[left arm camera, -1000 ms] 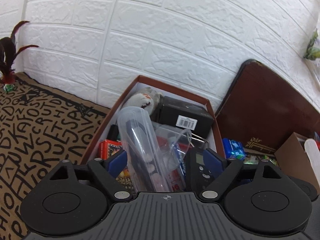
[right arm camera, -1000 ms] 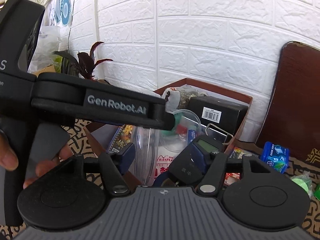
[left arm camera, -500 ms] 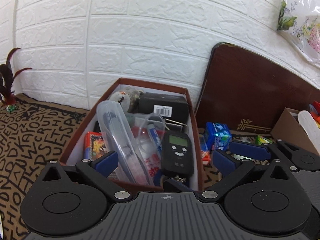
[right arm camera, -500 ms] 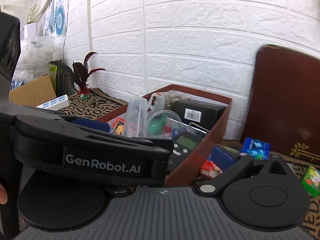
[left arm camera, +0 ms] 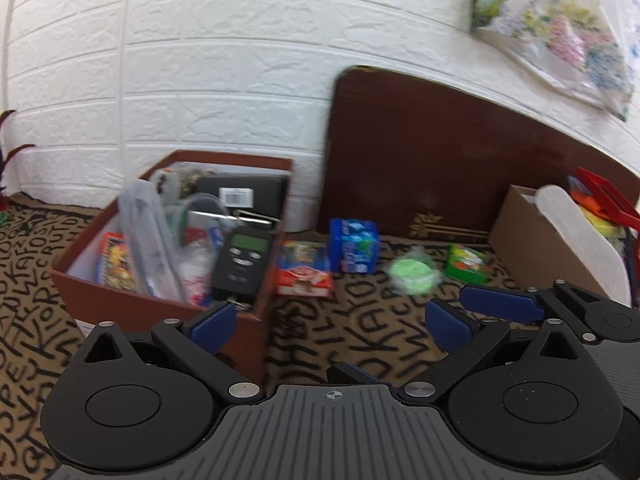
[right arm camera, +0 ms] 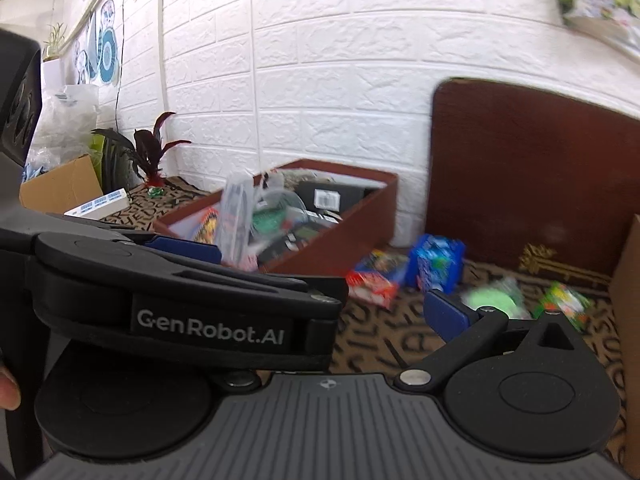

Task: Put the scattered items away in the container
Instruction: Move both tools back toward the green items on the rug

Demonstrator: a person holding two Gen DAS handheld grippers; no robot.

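The left gripper (left arm camera: 330, 326) is wide open, with nothing between its blue pads (left arm camera: 210, 326). The right gripper (left arm camera: 500, 304) sits just to its right, and its blue pads (right arm camera: 444, 316) look spread apart and empty too, though the left gripper's black arm hides 1 of them in the right wrist view.

The box (left arm camera: 160, 304) is just ahead of the left gripper's left finger. It is brown on the outside and white on the inside, and it is full. A black gadget (left arm camera: 242, 264) with a green screen leans at the box's near right corner. A clear tube (left arm camera: 150, 236) stands tilted beside it. A black case (left arm camera: 244, 196) with a white barcode label lies at the far end. A red and yellow pack (left arm camera: 114, 258) stands by the left wall.

4 things lie on the mat (left arm camera: 360, 332), ahead of the left gripper and to the right of the box. A red and blue pack (left arm camera: 304, 270) is just beside the box wall. A blue pack (left arm camera: 354, 246) stands touching it on the right. A round green thing (left arm camera: 412, 274) in clear wrap lies farther right. A small green pack (left arm camera: 466, 262) is past that, near a cardboard box (left arm camera: 532, 244).

The mat is tan with black letters. A dark brown board (left arm camera: 440, 160) leans on the white brick wall (left arm camera: 220, 60) behind it all. Both views are a bit blurry.
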